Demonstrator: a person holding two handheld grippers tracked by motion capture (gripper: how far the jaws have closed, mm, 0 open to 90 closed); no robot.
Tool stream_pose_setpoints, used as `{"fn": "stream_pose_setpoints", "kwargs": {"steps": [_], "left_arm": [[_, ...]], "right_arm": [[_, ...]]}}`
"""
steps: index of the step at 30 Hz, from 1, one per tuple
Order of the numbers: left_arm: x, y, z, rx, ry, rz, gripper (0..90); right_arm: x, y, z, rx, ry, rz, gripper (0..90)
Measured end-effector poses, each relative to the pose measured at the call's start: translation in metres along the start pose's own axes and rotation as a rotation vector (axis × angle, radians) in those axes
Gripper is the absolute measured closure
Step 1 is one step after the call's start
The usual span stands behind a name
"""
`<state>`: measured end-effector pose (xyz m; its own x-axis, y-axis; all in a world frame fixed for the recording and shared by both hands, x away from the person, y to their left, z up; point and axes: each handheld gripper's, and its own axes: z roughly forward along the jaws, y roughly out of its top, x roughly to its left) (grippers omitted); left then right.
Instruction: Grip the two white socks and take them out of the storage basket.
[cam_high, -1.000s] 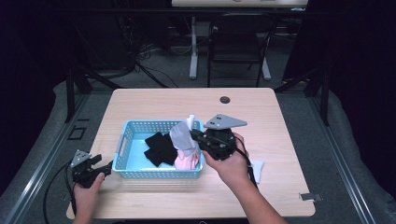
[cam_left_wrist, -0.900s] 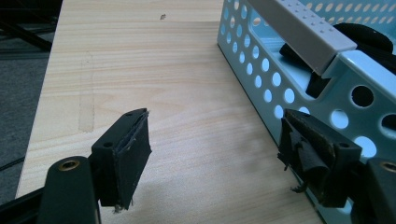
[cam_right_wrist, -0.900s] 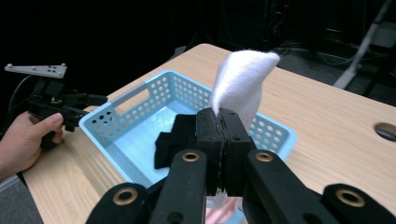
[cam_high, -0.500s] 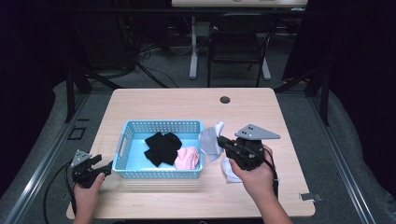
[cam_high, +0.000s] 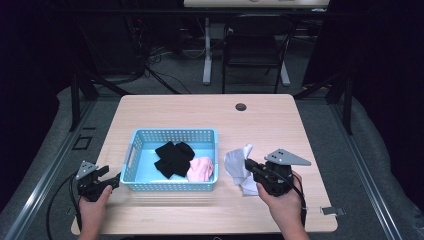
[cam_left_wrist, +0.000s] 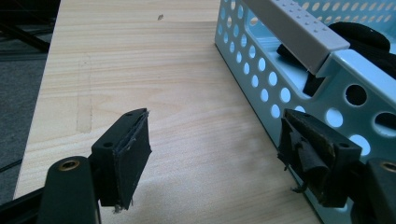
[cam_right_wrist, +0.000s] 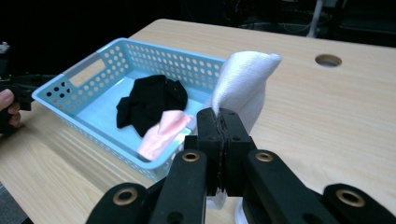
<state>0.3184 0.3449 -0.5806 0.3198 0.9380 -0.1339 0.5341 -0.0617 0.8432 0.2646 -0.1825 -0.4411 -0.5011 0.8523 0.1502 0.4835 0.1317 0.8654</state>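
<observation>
Right tool (cam_high: 248, 165), clenched on white cloth (cam_high: 235, 163), has carried it out of basket (cam_high: 175, 134) to lower-right bench; unloading underway. Left tool (cam_high: 111, 179) released.

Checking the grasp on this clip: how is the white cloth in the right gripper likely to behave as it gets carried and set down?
Likely floppy: the white cloth folds and droops around the right gripper, whose jaws are shut on it. Probably light, since one pinched edge holds it up. It may slump into a heap on the table, beside the blue basket.
</observation>
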Motion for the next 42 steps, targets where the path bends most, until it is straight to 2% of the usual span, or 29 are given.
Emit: {"fn": "stream_pose_setpoints", "kwargs": {"steps": [7,13,20,25,29,33,38,42], "left_arm": [[0.000,0.000,0.000,0.002,0.001,0.001,24.8],[0.000,0.000,0.001,-0.003,0.002,0.003,24.8],[0.000,0.000,0.001,-0.003,0.002,0.003,24.8],[0.000,0.000,0.001,-0.004,0.003,0.002,24.8],[0.000,0.000,0.001,-0.004,0.003,0.002,24.8],[0.000,0.000,0.000,0.003,0.002,0.002,24.8],[0.000,0.000,0.000,0.003,0.001,0.003,24.8],[0.000,0.000,0.000,0.003,0.003,0.004,24.8]], "right_arm": [[-0.027,-0.027,0.008,0.053,-0.047,0.079,88.6],[-0.056,-0.052,0.013,0.094,-0.103,0.175,88.5],[-0.078,-0.074,0.016,0.137,-0.167,0.230,87.9],[-0.085,-0.085,0.021,0.182,-0.208,0.219,83.3],[-0.087,-0.089,0.023,0.197,-0.225,0.205,73.8],[-0.084,-0.091,0.021,0.157,-0.261,0.159,64.0],[-0.081,-0.090,0.017,0.114,-0.272,0.144,57.6],[-0.078,-0.090,0.012,0.064,-0.263,0.139,54.5]]}}
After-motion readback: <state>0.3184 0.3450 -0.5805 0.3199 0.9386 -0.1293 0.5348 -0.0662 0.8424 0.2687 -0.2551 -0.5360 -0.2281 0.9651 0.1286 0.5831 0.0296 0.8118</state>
